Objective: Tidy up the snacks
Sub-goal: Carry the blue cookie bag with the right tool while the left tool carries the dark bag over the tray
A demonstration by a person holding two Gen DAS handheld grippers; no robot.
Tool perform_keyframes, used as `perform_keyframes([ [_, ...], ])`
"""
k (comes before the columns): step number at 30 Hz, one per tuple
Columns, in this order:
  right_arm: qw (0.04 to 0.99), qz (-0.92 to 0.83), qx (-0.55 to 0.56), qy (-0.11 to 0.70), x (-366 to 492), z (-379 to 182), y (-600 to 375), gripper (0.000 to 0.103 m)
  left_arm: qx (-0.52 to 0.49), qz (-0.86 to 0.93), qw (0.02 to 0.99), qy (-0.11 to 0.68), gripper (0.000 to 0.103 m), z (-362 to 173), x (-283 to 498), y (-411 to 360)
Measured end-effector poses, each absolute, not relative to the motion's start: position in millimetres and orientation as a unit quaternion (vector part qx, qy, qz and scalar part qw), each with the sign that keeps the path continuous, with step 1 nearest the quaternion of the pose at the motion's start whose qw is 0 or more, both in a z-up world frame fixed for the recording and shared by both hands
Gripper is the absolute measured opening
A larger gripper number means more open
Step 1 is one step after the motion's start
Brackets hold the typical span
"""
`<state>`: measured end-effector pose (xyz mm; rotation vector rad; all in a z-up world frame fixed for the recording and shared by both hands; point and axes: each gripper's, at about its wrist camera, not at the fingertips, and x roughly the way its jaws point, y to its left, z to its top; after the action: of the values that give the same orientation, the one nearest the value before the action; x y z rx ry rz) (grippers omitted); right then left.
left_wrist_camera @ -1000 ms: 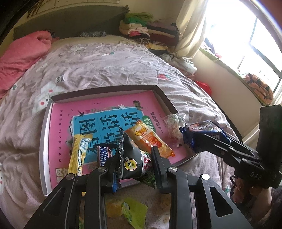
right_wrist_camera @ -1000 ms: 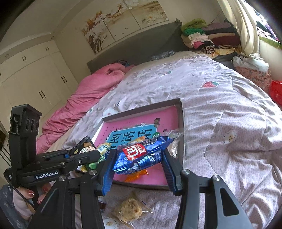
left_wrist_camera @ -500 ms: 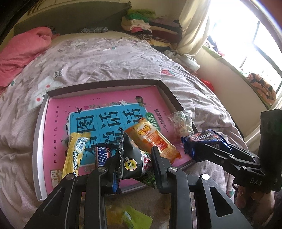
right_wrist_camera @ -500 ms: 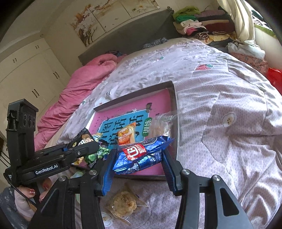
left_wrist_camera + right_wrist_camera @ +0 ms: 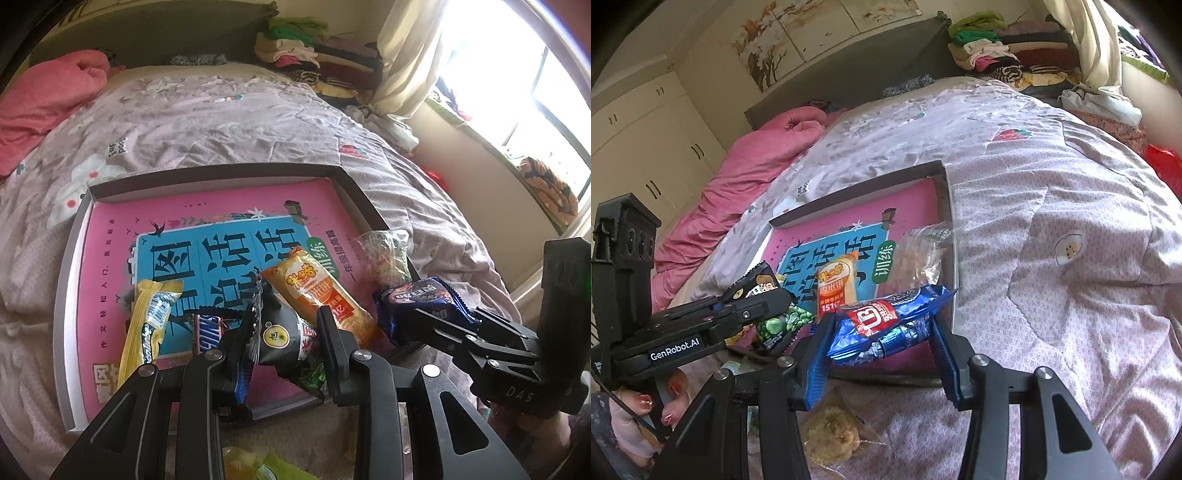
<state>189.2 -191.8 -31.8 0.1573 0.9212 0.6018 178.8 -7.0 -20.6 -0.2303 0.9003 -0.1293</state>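
My left gripper (image 5: 282, 328) is shut on a black and green pea snack bag (image 5: 284, 341) held over the near edge of the pink box lid (image 5: 110, 266). My right gripper (image 5: 882, 332) is shut on a blue cookie packet (image 5: 886, 321), just above the lid's near right corner. In the lid lie a yellow bar (image 5: 149, 325), a Snickers bar (image 5: 207, 332), an orange rice cracker packet (image 5: 317, 295) and a clear wrapped snack (image 5: 384, 251). The right gripper (image 5: 421, 314) shows in the left wrist view with the blue packet (image 5: 417, 299).
A wrapped round cookie (image 5: 829, 435) lies on the quilt (image 5: 1052, 258) below my right gripper. A green-yellow packet (image 5: 266, 467) lies under my left gripper. A pink blanket (image 5: 738, 184) lies at far left, folded clothes (image 5: 997, 48) at the headboard.
Both grippers have moved forward over the lid's near edge, each still holding its packet. The lid and its snacks look nearer and larger.
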Motion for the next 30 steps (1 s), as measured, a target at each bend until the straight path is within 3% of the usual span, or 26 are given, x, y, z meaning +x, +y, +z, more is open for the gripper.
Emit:
perform_keyframes([
  [30,0.866,0.276,-0.018,0.417,179,-39,-161,0.052,-0.119,-0.047,0.885,0.448,0.032,-35,189,2],
])
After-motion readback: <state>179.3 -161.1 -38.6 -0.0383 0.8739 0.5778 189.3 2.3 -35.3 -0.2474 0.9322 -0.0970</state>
